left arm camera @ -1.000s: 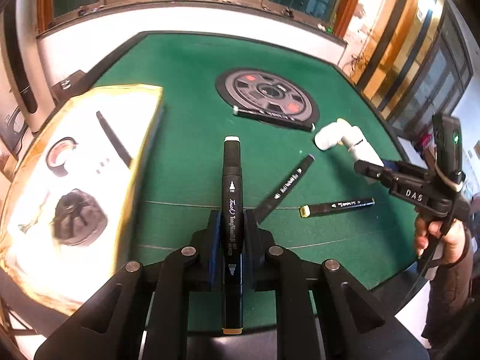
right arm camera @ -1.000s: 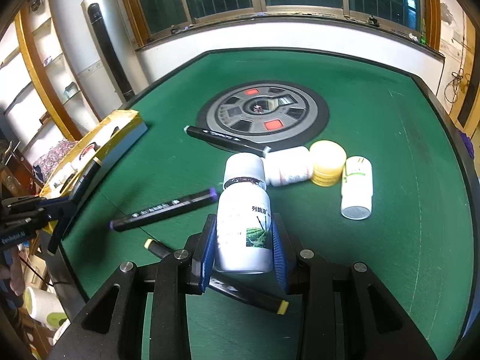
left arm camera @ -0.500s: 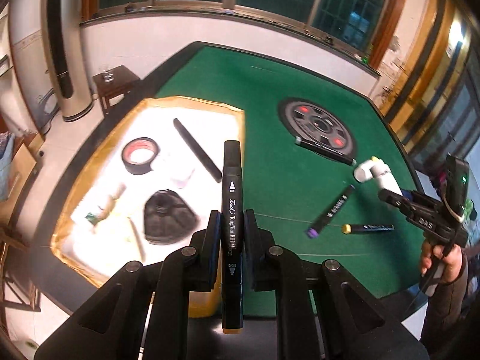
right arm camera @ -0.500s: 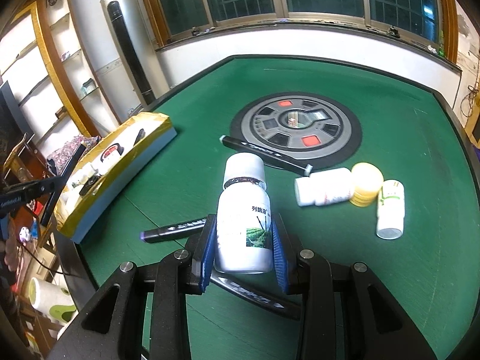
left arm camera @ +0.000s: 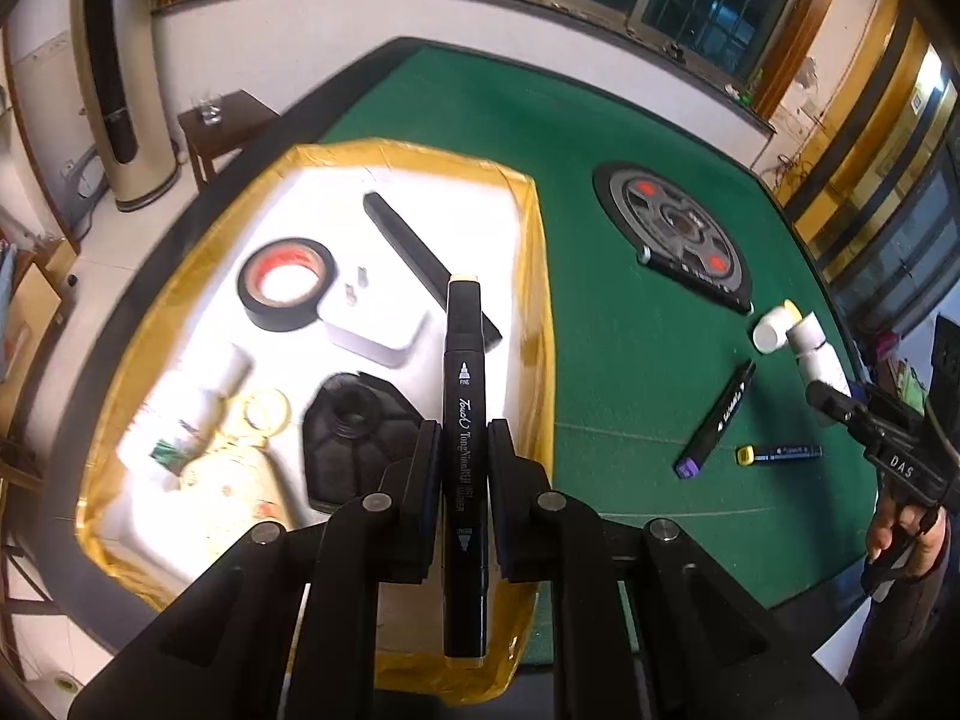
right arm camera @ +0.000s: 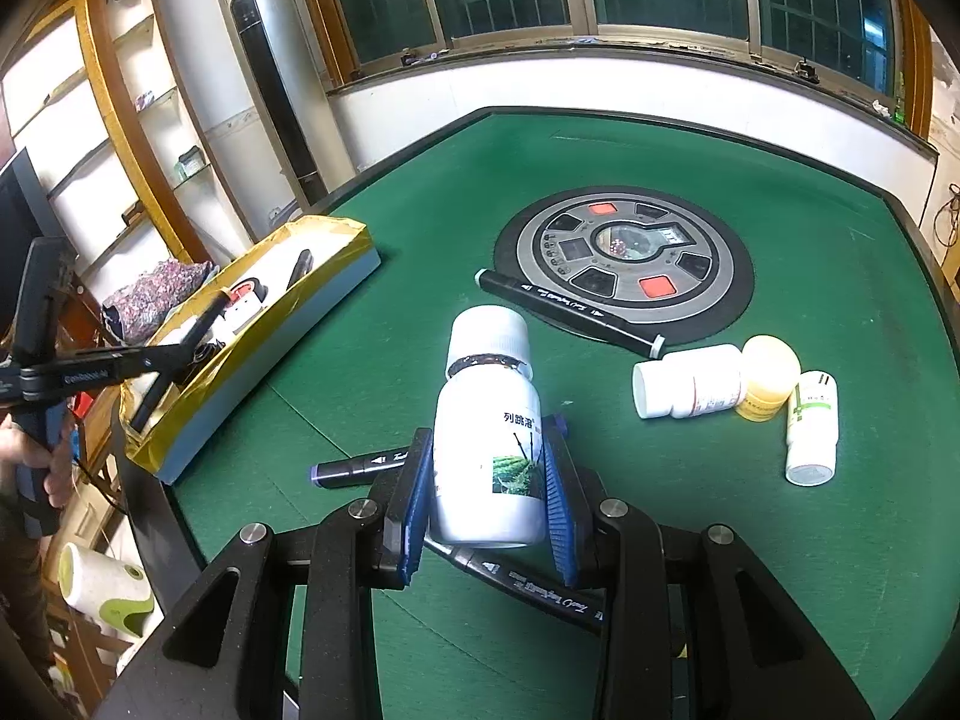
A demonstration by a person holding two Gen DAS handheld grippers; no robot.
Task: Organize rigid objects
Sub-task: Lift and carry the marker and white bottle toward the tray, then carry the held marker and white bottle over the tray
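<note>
Here the left gripper (left arm camera: 462, 450) is clamping a black marker (left arm camera: 463, 420) tight between its fingers, holding it lengthwise above the yellow-rimmed tray (left arm camera: 537, 300) at the table's edge. In the tray a tape roll (left arm camera: 287, 283), a white box (left arm camera: 375, 324), another black marker (left arm camera: 429, 267) and a black lid (left arm camera: 354, 426) are lying. The right gripper (right arm camera: 489, 480) is gripping a white bottle (right arm camera: 489, 432) by its body, fingers part-way apart around it, over the green table (right arm camera: 780, 540). Below it a purple-tipped marker (right arm camera: 354, 468) and one more marker (right arm camera: 528, 585) are resting on the felt. To the right, two white bottles (right arm camera: 690, 389) (right arm camera: 811, 427) and a yellow jar (right arm camera: 768, 378) are lying close together, near the round centre panel (right arm camera: 624, 264).
</note>
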